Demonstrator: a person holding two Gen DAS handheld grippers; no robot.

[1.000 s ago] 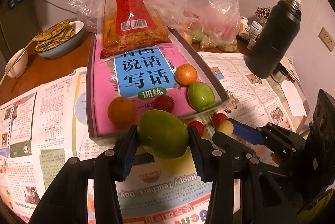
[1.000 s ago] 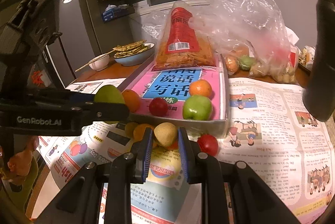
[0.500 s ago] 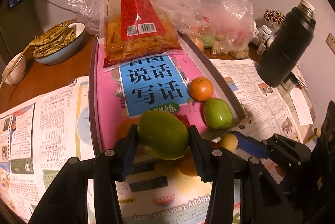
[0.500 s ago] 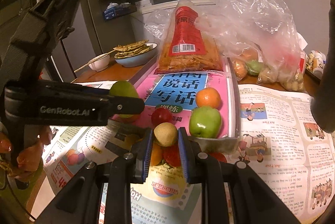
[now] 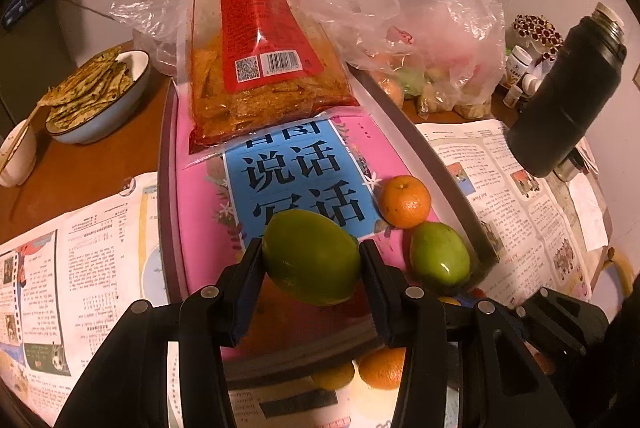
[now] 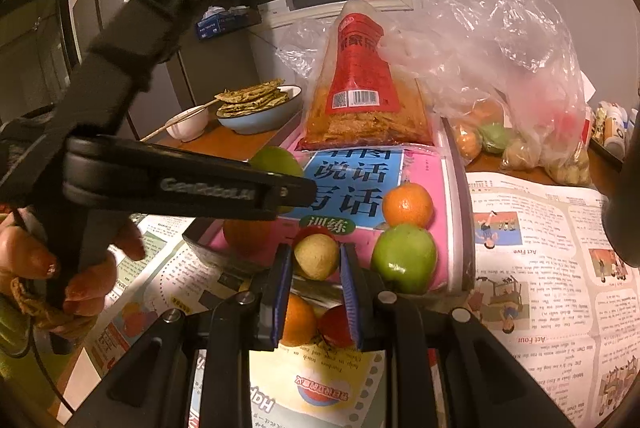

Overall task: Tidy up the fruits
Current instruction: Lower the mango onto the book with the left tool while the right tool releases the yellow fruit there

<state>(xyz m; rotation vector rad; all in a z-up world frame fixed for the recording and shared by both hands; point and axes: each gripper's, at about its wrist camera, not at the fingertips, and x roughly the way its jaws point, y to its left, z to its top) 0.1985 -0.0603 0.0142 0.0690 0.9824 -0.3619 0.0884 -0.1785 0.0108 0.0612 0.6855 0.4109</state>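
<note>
Your left wrist camera looks down the tray (image 5: 436, 163) from above: the pink-and-blue book cover lining it, the red snack bag (image 5: 264, 39) lying across the far end, and the black flask (image 5: 568, 95) standing off to the right on the newspaper (image 5: 520, 187). Only this view shows the flask whole. Your right wrist camera sits lower and catches what the left one hides — an orange (image 6: 248, 236) in the tray under the left tool, plus an orange and a red fruit (image 6: 334, 324) lying on the paper just short of the tray's near rim. It also shows your hand (image 6: 80, 268) wrapped around the left tool's handle.

Your left gripper (image 5: 312, 264) is spread wide, its jaws pressed against both sides of a large green mango (image 5: 312, 256) — held above the near half of the tray, clear of the book cover. Just to its right in the tray lie a green apple (image 5: 440, 254) and a tangerine (image 5: 405, 201), the two touching.

Your right gripper (image 6: 317, 260) is closed down narrow on a small yellowish round fruit (image 6: 316, 255), with the blue pads (image 6: 283, 280) on either side of it. It hangs at the tray's near rim, close beside the green apple, with a red fruit just behind it inside the tray.
</note>
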